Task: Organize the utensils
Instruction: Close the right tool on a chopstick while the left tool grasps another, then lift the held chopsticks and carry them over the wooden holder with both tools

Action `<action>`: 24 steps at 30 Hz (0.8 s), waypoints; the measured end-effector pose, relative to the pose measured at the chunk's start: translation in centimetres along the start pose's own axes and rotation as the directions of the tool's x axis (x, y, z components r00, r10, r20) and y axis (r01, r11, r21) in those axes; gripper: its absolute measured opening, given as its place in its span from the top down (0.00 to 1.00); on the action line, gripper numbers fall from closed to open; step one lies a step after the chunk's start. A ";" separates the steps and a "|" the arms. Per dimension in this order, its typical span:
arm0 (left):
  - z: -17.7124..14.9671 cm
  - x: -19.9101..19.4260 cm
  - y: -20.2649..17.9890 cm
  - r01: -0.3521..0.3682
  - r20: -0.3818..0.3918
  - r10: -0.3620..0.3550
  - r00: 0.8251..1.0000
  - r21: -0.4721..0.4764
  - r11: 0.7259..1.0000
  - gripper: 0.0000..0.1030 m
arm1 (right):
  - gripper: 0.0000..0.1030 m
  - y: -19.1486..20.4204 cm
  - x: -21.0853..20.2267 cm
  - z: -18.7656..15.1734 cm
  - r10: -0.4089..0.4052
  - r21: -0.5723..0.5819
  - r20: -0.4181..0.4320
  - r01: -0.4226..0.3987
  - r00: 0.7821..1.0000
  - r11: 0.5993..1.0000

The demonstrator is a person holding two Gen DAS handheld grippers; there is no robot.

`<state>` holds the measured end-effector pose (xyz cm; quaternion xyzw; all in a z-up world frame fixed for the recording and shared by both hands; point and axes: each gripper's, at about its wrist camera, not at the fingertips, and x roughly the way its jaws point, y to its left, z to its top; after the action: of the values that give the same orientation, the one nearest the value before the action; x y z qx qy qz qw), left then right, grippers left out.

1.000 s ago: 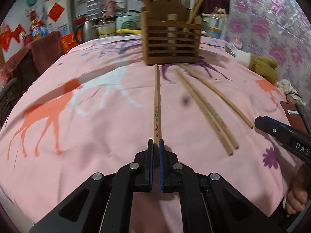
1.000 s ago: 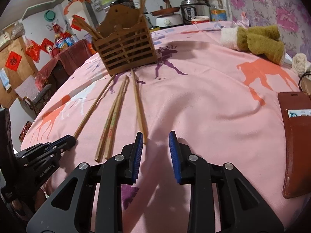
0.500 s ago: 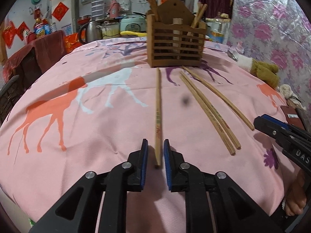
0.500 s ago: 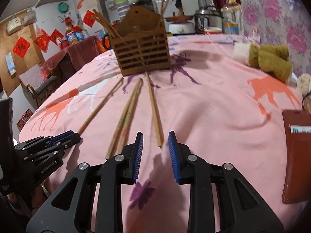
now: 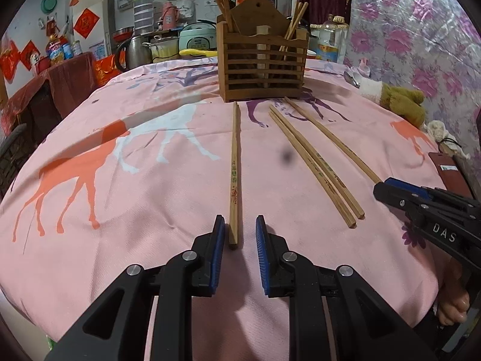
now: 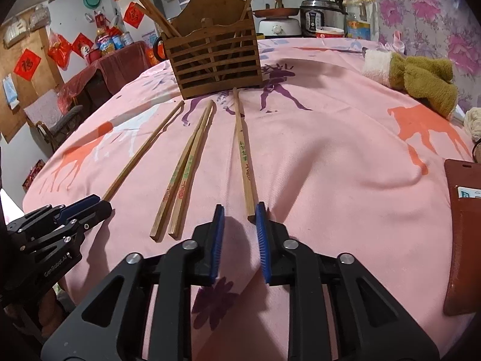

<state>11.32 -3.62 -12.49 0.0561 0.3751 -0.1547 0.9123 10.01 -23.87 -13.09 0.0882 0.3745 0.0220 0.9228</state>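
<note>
Table (image 5: 90, 240): covered with a pink cloth printed with animals; four loose chopsticks lie on it, near ends toward the person, far ends toward the holder.
Holder (image 5: 261, 69): wooden slatted box at the far middle, upright, already holding several chopsticks; judged the destination.
Left chopstick (image 5: 234, 177): lies alone, left of the others, running straight away; its near end sits between the left fingers.
Left gripper (image 5: 239, 237): fingers parted, no pad pressing the stick; released, not gripping.
Middle pair (image 6: 180, 177): two sticks side by side, touching along their length, untouched.
Right chopstick (image 6: 245, 162): its near end lies by the right-hand pad.
Right gripper (image 6: 239, 225): fingers closing on that end; the stick rests against one pad only, so no grip yet.
Assessment: each gripper lines up with one stick's near end, apparently so the far tip can lead into the holder.
</note>
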 end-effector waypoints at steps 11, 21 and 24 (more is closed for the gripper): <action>0.6 -0.8 0.9 0.024 0.030 -0.023 0.999 -0.036 0.999 0.95 | 0.94 0.0 -0.8 0.3 -0.002 -0.001 0.040 0.002 0.999 1.000; 3.5 -5.5 1.4 0.010 0.127 -0.002 0.992 -0.061 0.998 0.95 | 0.94 -0.2 -6.4 3.1 -0.010 0.011 0.219 0.007 0.976 1.000; 4.8 -7.2 1.4 0.010 0.161 0.000 0.987 -0.061 0.998 0.95 | 0.94 -0.1 -8.2 4.1 -0.003 0.009 0.267 0.001 0.964 1.000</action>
<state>10.14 -1.61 -4.06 0.0146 0.3050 -0.1493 0.9405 7.02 -25.44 -4.58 0.0939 0.2469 0.0074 0.9644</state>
